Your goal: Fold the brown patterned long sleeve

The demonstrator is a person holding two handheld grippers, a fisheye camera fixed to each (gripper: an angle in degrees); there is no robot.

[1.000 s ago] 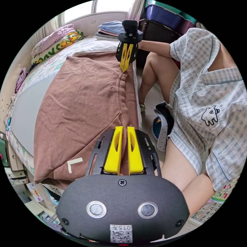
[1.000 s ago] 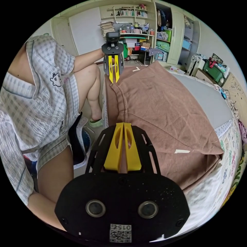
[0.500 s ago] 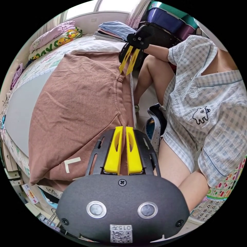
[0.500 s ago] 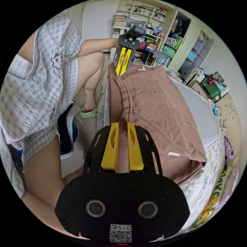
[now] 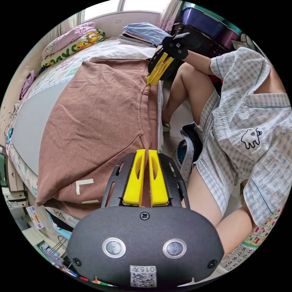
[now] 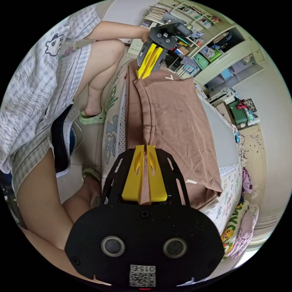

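Item: brown shirt (image 5: 100, 121), spread on the bed (image 5: 33, 121), partly folded (sleeves tucked, I judge). My left hand-held gripper (image 5: 145, 179) and right hand-held gripper (image 6: 145, 179) both clamp its hem at 6 o'clock. Remaining: fold over.

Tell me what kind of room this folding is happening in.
Most likely a bedroom in a home. The brown garment lies on a bed with pillows stacked at its far end, and open shelves and a wardrobe crammed with household things stand along the wall.
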